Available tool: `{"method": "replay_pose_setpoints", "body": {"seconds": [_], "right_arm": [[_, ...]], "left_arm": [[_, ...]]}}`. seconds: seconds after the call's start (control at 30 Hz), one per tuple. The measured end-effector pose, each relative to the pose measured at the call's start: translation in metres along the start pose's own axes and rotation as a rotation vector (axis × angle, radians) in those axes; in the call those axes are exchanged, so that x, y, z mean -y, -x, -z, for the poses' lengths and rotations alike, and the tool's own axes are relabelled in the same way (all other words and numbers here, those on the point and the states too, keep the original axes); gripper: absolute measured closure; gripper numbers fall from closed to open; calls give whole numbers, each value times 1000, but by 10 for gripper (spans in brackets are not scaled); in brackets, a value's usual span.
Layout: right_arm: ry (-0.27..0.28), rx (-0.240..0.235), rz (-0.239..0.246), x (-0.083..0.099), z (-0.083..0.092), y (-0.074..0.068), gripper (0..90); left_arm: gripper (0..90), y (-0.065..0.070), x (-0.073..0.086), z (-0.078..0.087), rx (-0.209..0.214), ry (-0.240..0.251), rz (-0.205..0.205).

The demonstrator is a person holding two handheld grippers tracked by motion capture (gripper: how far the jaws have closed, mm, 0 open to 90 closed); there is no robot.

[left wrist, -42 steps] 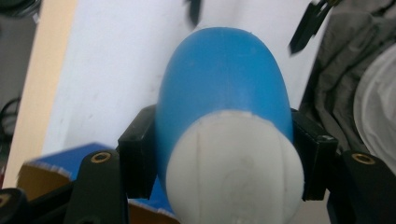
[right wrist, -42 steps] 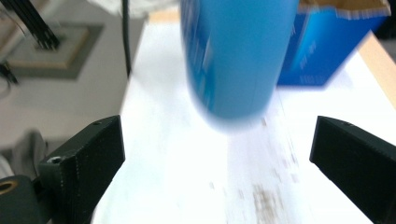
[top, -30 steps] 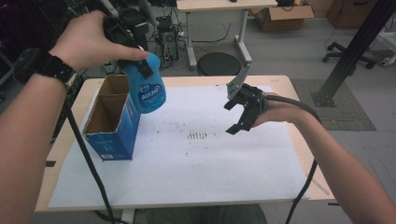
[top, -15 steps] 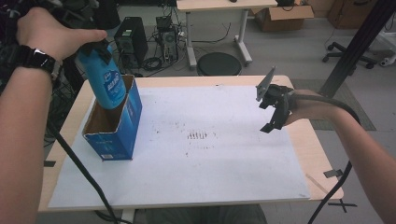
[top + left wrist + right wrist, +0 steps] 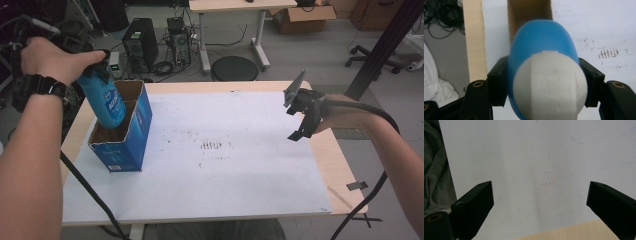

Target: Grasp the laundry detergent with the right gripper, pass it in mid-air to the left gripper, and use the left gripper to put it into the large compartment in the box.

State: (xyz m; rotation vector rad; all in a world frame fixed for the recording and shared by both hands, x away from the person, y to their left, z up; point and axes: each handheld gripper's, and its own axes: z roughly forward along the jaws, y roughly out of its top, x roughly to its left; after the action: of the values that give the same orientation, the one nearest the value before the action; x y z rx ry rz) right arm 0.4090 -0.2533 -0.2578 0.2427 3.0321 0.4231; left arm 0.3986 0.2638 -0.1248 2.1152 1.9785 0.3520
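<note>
- The blue bottle (image 5: 107,102) is hanging tilted over the open box (image 5: 121,131), with its lower end dipping into the box's rear compartment; I cannot tell if it is touching the cardboard.
- In the left gripper view the bottle's (image 5: 541,47) white cap is pointing toward the camera, and the brown inside of the box (image 5: 529,11) is showing beyond it.
- The left tongs (image 5: 544,82) are gripping the bottle near its cap, one black jaw pressing on each side.
- The left hand (image 5: 50,57) is holding these tongs (image 5: 100,67) above the far left corner of the counter (image 5: 330,165).
- The box is standing upright on the left part of the white sheet (image 5: 210,165), which is covering most of the counter.
- Small dark marks (image 5: 212,145) are lying on the sheet near its middle.
- The right tongs (image 5: 300,115) are hovering over the sheet's right edge, well apart from the box, held by the right hand (image 5: 345,112).
- In the right gripper view the right tongs (image 5: 540,200) are standing wide apart with nothing between the jaws, only the sheet (image 5: 536,165) below.
</note>
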Motion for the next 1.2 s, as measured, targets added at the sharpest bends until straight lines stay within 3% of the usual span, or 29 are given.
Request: {"method": "replay_pose_setpoints", "body": {"seconds": [0.2,0.4,0.6,0.87,1.2], "right_arm": [[4,7,-1,2,1,-2,73],[0,7,1,1,0,-4,73],[-5,7,0,2,-3,-4,72],[-6,2,-6,3,-5,-4,72],[-1,-3,-8,4,-5,-5,72]], "left_arm": [[379,-4,7,-40,15,-34,18],[379,-6,11,-63,8,-58,20],[379,-6,18,-94,29,-86,26],[379,-6,26,-120,11,-109,26],[379,-5,34,-141,7,-115,24]]}}
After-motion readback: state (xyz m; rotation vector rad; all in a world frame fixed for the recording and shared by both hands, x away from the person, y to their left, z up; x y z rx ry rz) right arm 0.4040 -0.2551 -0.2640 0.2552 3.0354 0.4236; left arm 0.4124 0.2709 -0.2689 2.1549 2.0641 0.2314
